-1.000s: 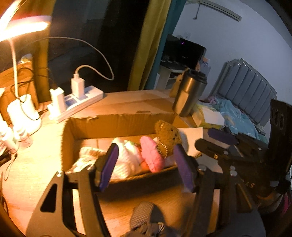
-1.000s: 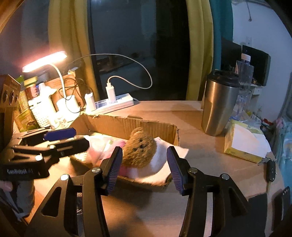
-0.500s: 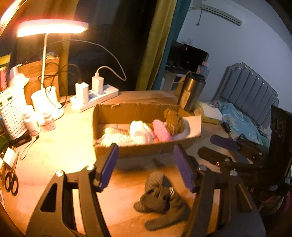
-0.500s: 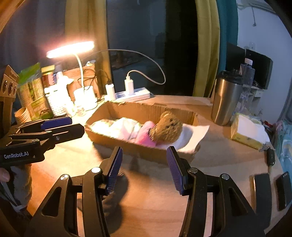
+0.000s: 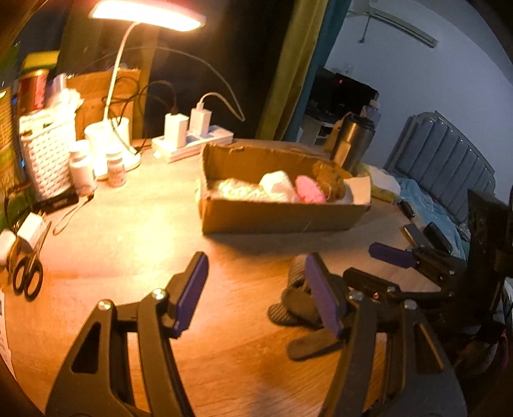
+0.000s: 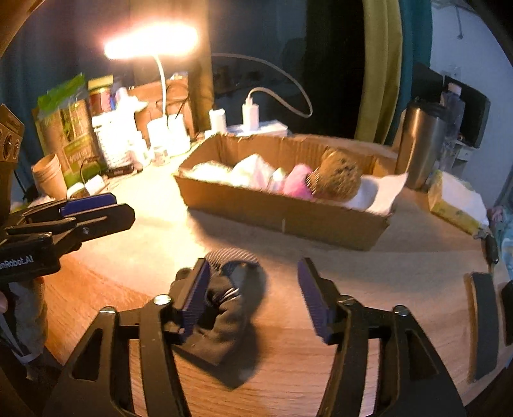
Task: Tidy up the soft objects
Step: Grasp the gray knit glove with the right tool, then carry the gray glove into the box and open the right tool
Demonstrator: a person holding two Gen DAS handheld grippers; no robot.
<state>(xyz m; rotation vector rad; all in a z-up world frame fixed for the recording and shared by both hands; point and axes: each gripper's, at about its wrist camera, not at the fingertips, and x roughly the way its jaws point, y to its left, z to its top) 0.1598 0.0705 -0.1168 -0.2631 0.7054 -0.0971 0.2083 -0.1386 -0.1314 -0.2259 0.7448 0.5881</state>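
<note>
We hold both grippers low over the wooden table (image 5: 121,237), each pointed across it toward the cardboard box (image 6: 288,218) that sits in the middle ground near the power strip (image 5: 195,142) and the lit desk lamp (image 5: 147,14). The box holds the soft things already gathered: a pale knitted piece (image 5: 237,191) at its left end, a white bundle (image 5: 277,184), a pink plush (image 6: 298,184) and a brown fuzzy toy (image 6: 336,174) resting on a white cloth (image 6: 381,195) that spills over the right end of the box. In front of the box, apart from it, a dark glove (image 6: 231,301) with a ribbed grey cuff lies crumpled on the table. Our right gripper (image 6: 253,298) hangs just above it with its jaws spread wide, the left purple pad overlapping the glove's edge in view; we cannot tell whether it touches. Our left gripper (image 5: 256,292) is also spread wide and holds nothing, its opening over bare table with the glove (image 5: 295,301) off by its right finger. A steel tumbler (image 6: 420,144) stands behind the box's right end, and scissors (image 5: 27,269) lie at the far left.
</note>
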